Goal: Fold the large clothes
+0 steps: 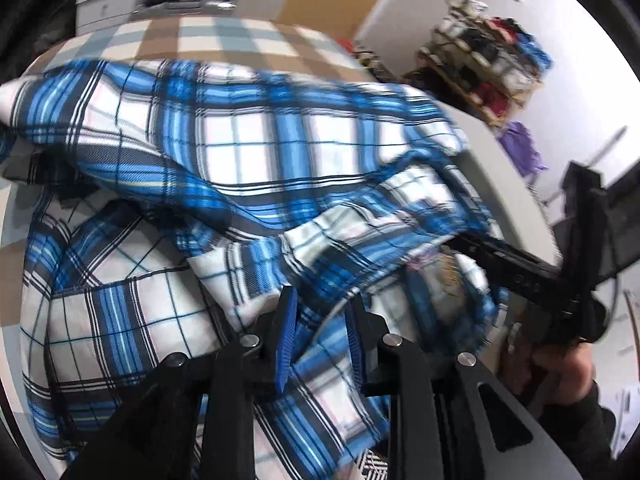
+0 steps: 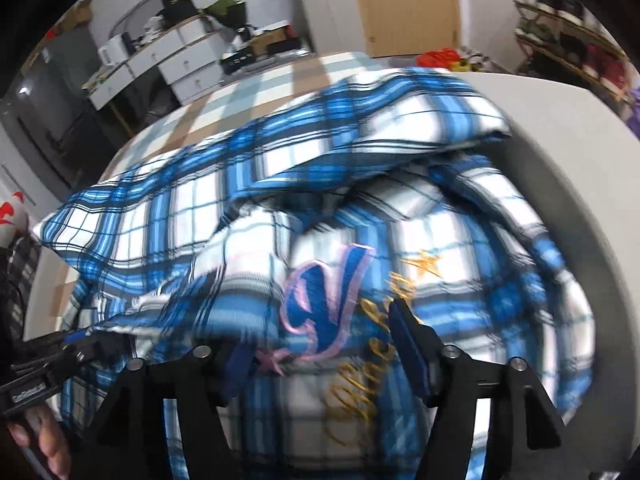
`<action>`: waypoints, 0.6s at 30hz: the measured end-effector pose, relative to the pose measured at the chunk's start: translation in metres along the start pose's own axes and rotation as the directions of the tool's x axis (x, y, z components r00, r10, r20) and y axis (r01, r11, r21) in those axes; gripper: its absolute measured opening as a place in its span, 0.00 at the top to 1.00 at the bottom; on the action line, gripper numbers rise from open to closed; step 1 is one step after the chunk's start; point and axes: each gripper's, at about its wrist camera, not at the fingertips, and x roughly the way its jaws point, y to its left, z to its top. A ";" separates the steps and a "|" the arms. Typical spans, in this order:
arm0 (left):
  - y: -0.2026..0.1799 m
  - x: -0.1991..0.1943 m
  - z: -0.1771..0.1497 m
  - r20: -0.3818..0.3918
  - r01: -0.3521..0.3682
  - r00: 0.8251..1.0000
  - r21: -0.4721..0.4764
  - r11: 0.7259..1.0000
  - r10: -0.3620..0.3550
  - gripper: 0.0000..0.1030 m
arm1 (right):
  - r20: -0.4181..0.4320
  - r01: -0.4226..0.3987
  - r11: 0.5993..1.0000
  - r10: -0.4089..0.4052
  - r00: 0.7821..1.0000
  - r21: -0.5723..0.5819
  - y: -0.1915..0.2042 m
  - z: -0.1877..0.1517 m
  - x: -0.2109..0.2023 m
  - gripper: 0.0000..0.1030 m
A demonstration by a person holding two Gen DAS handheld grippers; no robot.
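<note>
Far left in my right wrist view I see white drawer units with black bins and clutter on top; what is in the drawers I cannot tell. Right of them stands a white cabinet beside a tan door. At the upper right of my left wrist view a wooden shelf rack is crowded with folded things in black, white, red and blue, too blurred to name, and something purple lies below it.

The plaid shirt, blue, white and black, lies crumpled over the middle of both views on a white table, with a tan and white checked cloth behind it. In the right wrist view its embroidered blue and pink letter and gold script face up, just ahead of my fingers.

My left gripper stands a little apart, blue pads at either side of a fold of shirt; the fabric runs between them, but I cannot tell whether they still press it. My right gripper stands wide, its pads clear of the cloth beneath and holding nothing. In the left wrist view the right gripper's black frame crosses the lower right edge with a hand behind it, partly hiding the shirt's hem there
</note>
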 end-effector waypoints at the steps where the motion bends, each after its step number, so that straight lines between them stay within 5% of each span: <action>1: -0.001 -0.011 0.003 0.012 0.019 1.000 0.009 1.000 -0.019 0.82 | 0.004 -0.001 1.000 0.001 1.000 0.001 -0.002 -0.003 -0.006 0.29; 4: -0.003 -0.043 0.017 0.036 0.079 0.996 0.038 0.996 -0.081 0.80 | 0.050 -0.006 1.000 0.006 0.999 0.005 -0.006 -0.008 -0.024 0.28; 6: -0.002 -0.067 0.032 0.081 0.069 0.994 0.065 0.996 -0.074 0.69 | 0.108 -0.046 0.998 0.042 0.993 0.033 -0.010 -0.001 -0.042 0.27; 8: 0.001 -0.089 0.048 0.145 0.048 0.988 0.088 0.995 -0.060 0.46 | 0.142 -0.085 0.995 0.078 0.987 0.044 -0.008 0.011 -0.054 0.21; 12: 0.016 -0.116 0.105 0.254 -0.002 0.967 0.047 0.999 -0.010 0.42 | 0.177 -0.101 0.994 0.107 0.978 -0.045 0.021 0.064 -0.058 0.06; 15: 0.032 -0.106 0.136 0.232 -0.046 0.972 0.003 0.999 0.044 0.41 | 0.159 -0.025 0.982 0.056 0.986 -0.188 0.049 0.103 -0.038 0.06; 18: 0.042 -0.073 0.138 0.143 -0.096 0.985 0.001 0.995 0.095 0.42 | 0.049 0.012 0.962 0.001 0.999 -0.274 0.067 0.139 0.006 0.06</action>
